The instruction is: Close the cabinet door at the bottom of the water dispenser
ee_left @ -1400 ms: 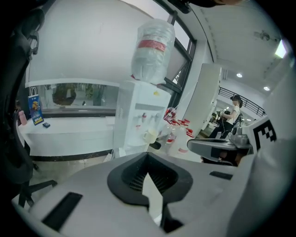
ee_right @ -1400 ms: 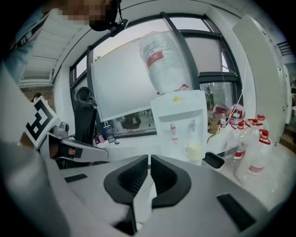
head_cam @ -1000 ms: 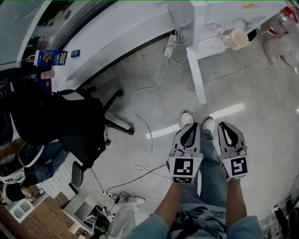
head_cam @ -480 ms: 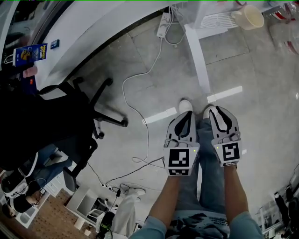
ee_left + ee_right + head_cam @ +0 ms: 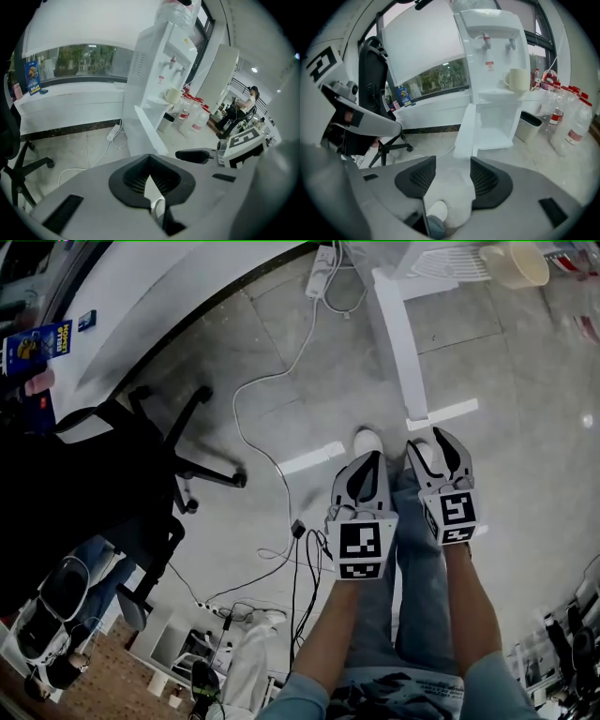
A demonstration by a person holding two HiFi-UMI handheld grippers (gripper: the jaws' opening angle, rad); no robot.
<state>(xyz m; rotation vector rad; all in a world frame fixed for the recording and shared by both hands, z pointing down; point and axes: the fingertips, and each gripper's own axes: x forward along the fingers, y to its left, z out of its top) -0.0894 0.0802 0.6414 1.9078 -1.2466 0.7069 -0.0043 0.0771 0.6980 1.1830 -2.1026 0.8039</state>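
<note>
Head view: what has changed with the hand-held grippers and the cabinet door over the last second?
The right hand-held gripper has just been opening its jaws; nothing is between them. It and the left hand-held gripper, still shut and empty, have both sunk lower. The cabinet door still hangs open, untouched.

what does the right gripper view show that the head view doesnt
Only the right gripper view: the water dispenser's front and taps, the small bin, and the right gripper's jaws, which have just been opening, with nothing gripped. Only the head view: the person's forearms and the power strip. Both: the open cabinet door, the cup, the office chair.
</note>
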